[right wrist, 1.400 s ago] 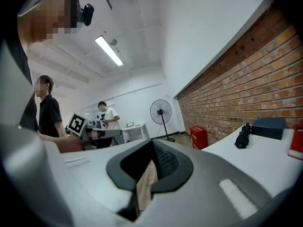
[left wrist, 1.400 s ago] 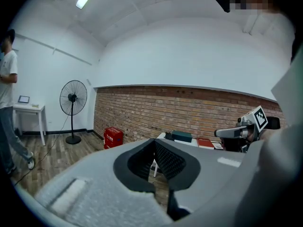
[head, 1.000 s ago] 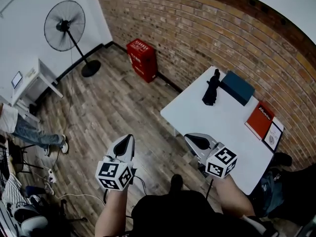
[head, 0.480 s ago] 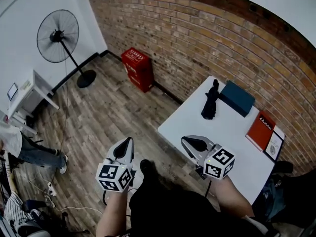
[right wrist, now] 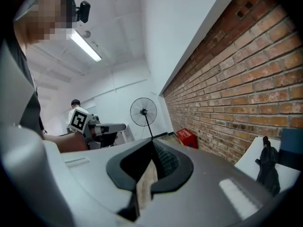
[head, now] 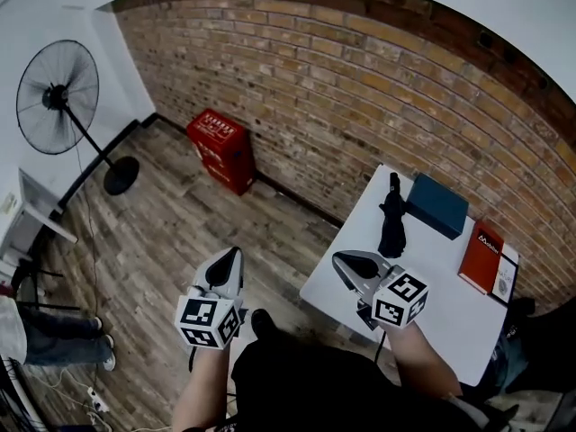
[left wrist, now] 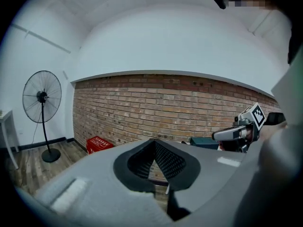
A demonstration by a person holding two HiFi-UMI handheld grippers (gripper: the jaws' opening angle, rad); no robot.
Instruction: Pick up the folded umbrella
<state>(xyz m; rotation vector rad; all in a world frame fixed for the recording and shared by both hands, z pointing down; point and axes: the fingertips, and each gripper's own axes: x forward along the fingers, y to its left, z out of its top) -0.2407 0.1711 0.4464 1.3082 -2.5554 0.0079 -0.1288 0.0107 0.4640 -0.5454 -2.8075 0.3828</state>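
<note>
- Brick wall (head: 360,88) and plank floor (head: 180,214) frame the scene; a white table (head: 432,286) stands against the wall at the right of the head view, with a pedestal fan (head: 56,97) and a red crate (head: 220,149) well apart to the left.
- Task object: the folded umbrella (head: 392,223), black, lies on the table's far part, just beside a teal case (head: 437,205); a red book (head: 480,256) lies nearer the right edge.
- Left gripper (head: 232,257): over the floor, clear of the table, tongs pressed together on nothing.
- Right gripper (head: 346,261): above the table's near edge, tongs likewise pressed together and empty, the umbrella well ahead of them.
- Stage, as judged: approach; no contact yet.
- Risk 1: tongs not spread before arrival would push the umbrella rather than straddle it.
- Risk 2: the teal case crowds one flank, so a wide jaw may knock it or find no room.
- Risk 3: a pinch on loose fabric alone could let the umbrella sag, slip or unfurl when lifted.
</note>
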